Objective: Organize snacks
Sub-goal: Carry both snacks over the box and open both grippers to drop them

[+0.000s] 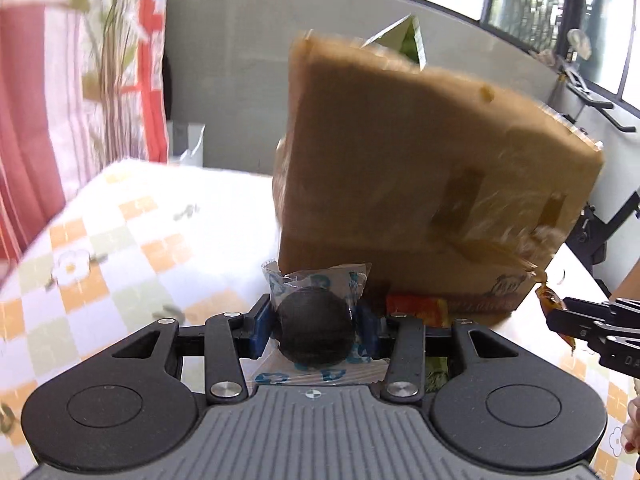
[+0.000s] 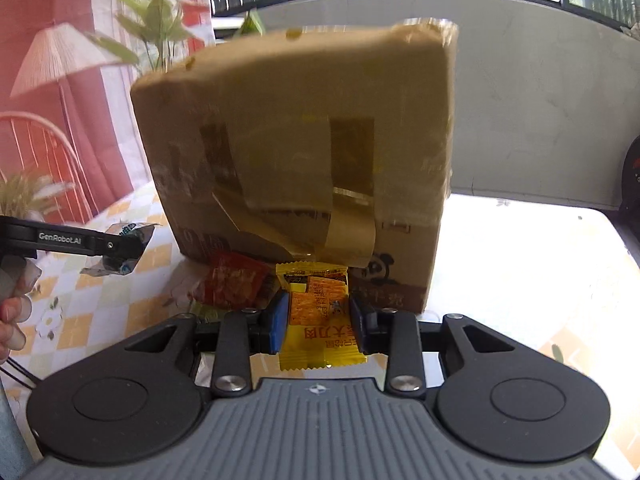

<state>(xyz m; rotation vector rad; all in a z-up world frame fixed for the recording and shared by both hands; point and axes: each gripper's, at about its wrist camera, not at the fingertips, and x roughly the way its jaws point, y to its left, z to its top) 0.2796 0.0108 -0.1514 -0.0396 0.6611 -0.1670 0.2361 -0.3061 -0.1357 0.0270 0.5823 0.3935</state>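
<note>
The box (image 2: 296, 152) is matt brown cardboard, patched with strips of glossy brown tape (image 2: 352, 216). The cookie wrapper (image 1: 316, 312) is clear crinkled film with blue print; the yellow packet (image 2: 318, 312) and the red packet (image 2: 232, 284) are glossy printed foil or plastic — smooth, with crimped ends. Both grippers show matt black plastic arms, bright metal rivets, blue pads (image 2: 278, 320) and a ribbed grey body; the tablecloth (image 1: 120, 248) is a smooth checked sheet — cloth or vinyl cannot be told.
</note>
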